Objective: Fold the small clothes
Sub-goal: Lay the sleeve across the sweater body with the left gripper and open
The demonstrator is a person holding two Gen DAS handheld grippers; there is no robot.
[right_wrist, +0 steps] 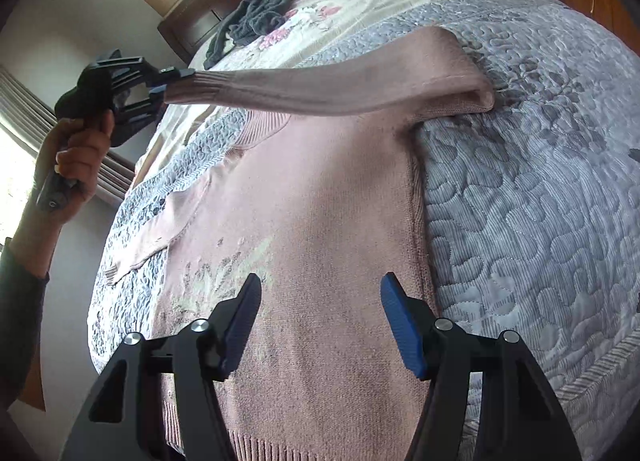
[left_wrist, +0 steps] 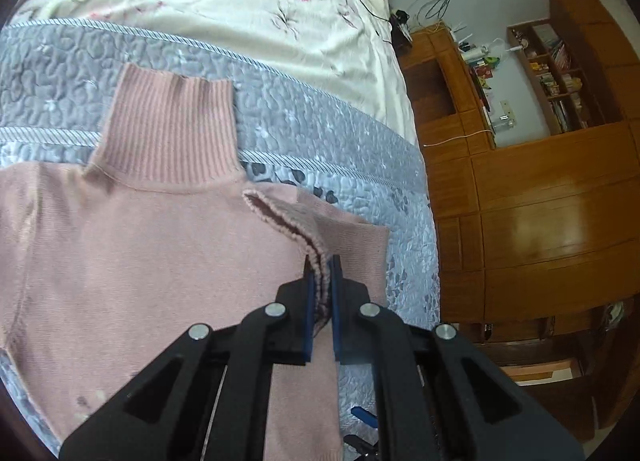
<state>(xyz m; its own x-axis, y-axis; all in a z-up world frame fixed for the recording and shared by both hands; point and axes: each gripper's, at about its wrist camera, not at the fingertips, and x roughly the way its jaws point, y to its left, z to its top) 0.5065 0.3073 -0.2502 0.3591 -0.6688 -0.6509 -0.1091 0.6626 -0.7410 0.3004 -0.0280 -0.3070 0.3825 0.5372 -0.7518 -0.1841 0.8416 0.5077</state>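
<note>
**Left gripper carrying the sleeve across the sweater**

The pink sweater (right_wrist: pixel 304 221) is lying flat on the grey quilt (right_wrist: pixel 520 221), its turtleneck collar (left_wrist: pixel 168 129) pointing toward twelve o'clock in the left wrist view. The left gripper (left_wrist: pixel 320 293) is pinching the ribbed cuff of one sleeve (right_wrist: pixel 320 89), jaws nearly together on the knit, and is holding it raised off the bed. In the right wrist view that sleeve is stretching as a long band from the shoulder fold at about one o'clock out to the left gripper at ten o'clock, so its long axis is running across the body, not along it. The right gripper (right_wrist: pixel 320 325) is hovering wide open over the hem end, gripping nothing. By my judgement, the left one is the one placed to lay the sleeve down over the chest.
</note>
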